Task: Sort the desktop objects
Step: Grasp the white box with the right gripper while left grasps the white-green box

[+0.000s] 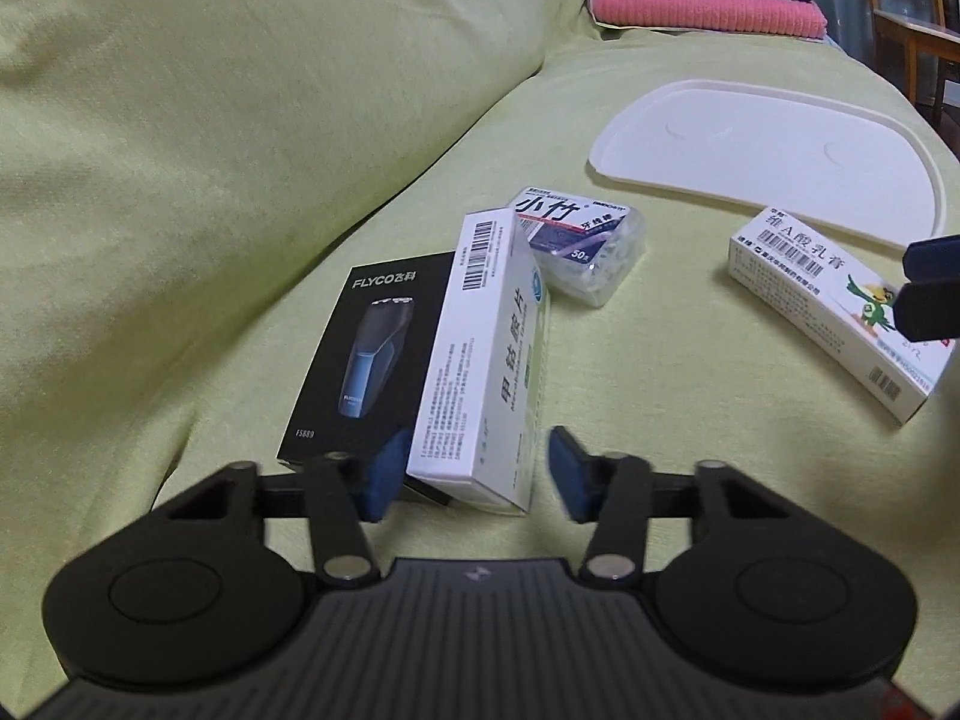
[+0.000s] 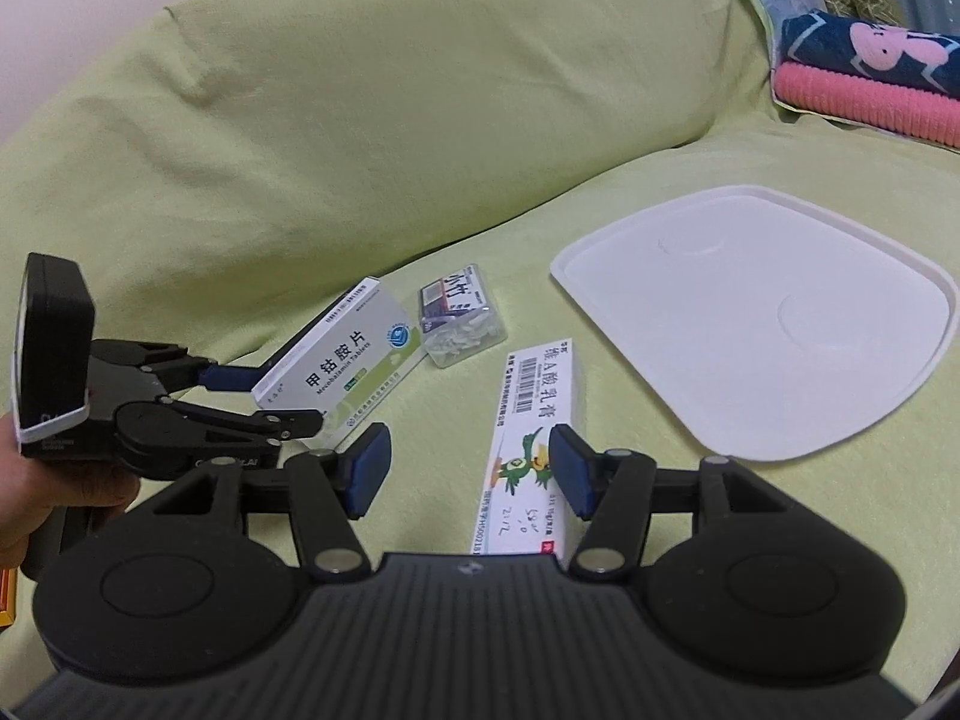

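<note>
Left gripper (image 1: 471,471), part-open, straddles the tablet box (image 1: 489,360) leaning on the shaver box (image 1: 366,354), near pad apart. Right gripper (image 2: 468,471), part-open, straddles the ointment box (image 2: 531,432) beside the white tray (image 2: 936,360). Cartons look light, crushable; grip long sides.

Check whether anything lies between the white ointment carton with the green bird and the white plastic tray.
Nothing visible does. Only bare green sofa cover separates the white ointment carton, lying between the right gripper's open fingers, from the white plastic tray. The clear box of floss picks sits off to the left.
</note>
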`<action>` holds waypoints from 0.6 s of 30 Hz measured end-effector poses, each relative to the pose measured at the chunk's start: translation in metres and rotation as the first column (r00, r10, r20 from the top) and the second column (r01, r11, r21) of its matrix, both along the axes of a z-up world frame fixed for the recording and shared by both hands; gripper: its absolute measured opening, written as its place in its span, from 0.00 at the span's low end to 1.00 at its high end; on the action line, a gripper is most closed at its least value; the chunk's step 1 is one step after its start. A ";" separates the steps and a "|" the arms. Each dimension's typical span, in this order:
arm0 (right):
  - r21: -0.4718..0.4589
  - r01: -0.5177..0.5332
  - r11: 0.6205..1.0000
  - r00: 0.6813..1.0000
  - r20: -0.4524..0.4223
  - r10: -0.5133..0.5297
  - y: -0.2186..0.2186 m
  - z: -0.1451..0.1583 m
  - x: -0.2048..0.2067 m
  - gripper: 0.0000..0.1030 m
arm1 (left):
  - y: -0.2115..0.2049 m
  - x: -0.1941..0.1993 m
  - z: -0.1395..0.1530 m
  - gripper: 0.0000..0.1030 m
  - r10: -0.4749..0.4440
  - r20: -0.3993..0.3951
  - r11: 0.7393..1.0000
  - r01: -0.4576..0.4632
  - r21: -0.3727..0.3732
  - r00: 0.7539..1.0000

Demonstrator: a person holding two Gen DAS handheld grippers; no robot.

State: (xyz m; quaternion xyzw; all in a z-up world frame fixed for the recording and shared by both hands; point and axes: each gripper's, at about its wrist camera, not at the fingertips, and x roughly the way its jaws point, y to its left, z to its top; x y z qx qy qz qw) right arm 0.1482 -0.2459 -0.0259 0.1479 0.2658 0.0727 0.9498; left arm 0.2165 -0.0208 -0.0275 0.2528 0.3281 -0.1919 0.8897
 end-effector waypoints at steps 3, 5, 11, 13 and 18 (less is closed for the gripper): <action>0.003 0.001 1.000 1.000 -0.008 -0.001 0.000 -0.001 0.000 0.53 | -0.002 -0.001 -0.001 0.47 0.002 0.005 1.000 -0.002 0.012 1.000; 0.003 0.001 1.000 1.000 -0.009 -0.001 0.000 0.000 0.000 0.54 | -0.002 0.002 -0.003 0.47 0.008 0.005 1.000 -0.008 0.014 1.000; 0.011 0.001 1.000 1.000 -0.007 -0.001 0.000 0.002 -0.001 0.55 | -0.004 0.003 -0.007 0.37 0.028 -0.002 0.999 -0.028 0.017 1.000; 0.016 0.001 1.000 1.000 -0.005 -0.001 0.000 0.002 -0.001 0.55 | -0.006 -0.005 -0.004 0.28 0.021 0.006 1.000 -0.021 0.010 1.000; 0.034 -0.015 0.999 1.000 0.017 0.014 0.002 0.005 -0.003 0.55 | -0.010 -0.034 0.004 0.27 0.001 0.029 1.000 -0.002 0.023 1.000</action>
